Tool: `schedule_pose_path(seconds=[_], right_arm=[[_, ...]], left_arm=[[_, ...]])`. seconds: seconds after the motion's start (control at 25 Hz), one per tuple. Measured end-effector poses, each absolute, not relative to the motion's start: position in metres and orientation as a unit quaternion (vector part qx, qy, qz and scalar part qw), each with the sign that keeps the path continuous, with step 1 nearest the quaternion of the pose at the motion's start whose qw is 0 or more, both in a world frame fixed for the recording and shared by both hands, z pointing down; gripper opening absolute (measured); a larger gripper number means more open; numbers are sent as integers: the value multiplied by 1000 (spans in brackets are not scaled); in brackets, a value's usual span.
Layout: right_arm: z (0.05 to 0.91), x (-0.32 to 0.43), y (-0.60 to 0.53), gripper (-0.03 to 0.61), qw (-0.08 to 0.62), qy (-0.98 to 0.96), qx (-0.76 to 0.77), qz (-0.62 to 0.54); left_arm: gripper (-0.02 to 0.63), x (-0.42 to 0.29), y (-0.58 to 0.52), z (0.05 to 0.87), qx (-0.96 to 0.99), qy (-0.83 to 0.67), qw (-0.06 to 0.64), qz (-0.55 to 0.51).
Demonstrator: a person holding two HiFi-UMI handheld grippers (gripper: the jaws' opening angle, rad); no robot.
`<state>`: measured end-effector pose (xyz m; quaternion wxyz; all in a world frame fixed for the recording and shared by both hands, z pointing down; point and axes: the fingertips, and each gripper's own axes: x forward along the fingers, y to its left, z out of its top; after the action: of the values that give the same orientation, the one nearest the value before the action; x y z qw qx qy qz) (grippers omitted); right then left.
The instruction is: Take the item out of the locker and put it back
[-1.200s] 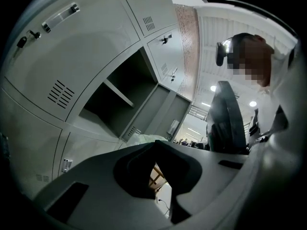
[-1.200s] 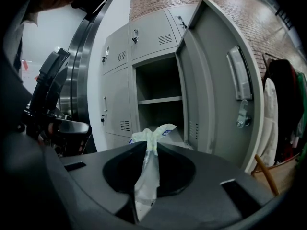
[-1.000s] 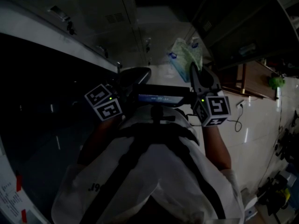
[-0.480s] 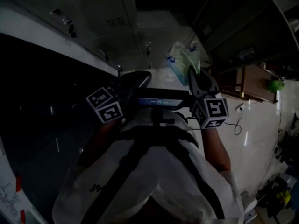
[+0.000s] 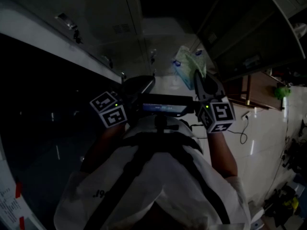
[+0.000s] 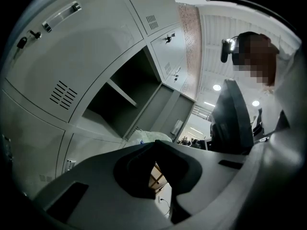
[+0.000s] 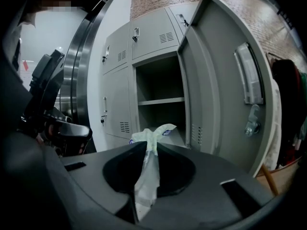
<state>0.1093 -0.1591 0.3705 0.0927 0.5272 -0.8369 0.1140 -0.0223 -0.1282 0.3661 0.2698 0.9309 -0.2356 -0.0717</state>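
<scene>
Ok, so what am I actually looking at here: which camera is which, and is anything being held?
There is no robot. A person holds a two-fingered gripper in each hand. The dark head view looks down over their chest, and the other two views ride on the grippers. The right gripper pinches a thin plastic bag in front of an open locker with one shelf. The left gripper has its fingers together, with nothing between them.

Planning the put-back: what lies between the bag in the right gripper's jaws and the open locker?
Nothing: in the right gripper view the stretch between the bag and the open locker is bare, with its door standing open at the right.
</scene>
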Motion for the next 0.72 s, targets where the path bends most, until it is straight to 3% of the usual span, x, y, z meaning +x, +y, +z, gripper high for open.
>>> schedule_pose_path(seconds=[0.72], right_arm=[[302,112,-231,44,73,-845,529,37]], left_arm=[[3,-27,-172,334,943,-252,204,-70]])
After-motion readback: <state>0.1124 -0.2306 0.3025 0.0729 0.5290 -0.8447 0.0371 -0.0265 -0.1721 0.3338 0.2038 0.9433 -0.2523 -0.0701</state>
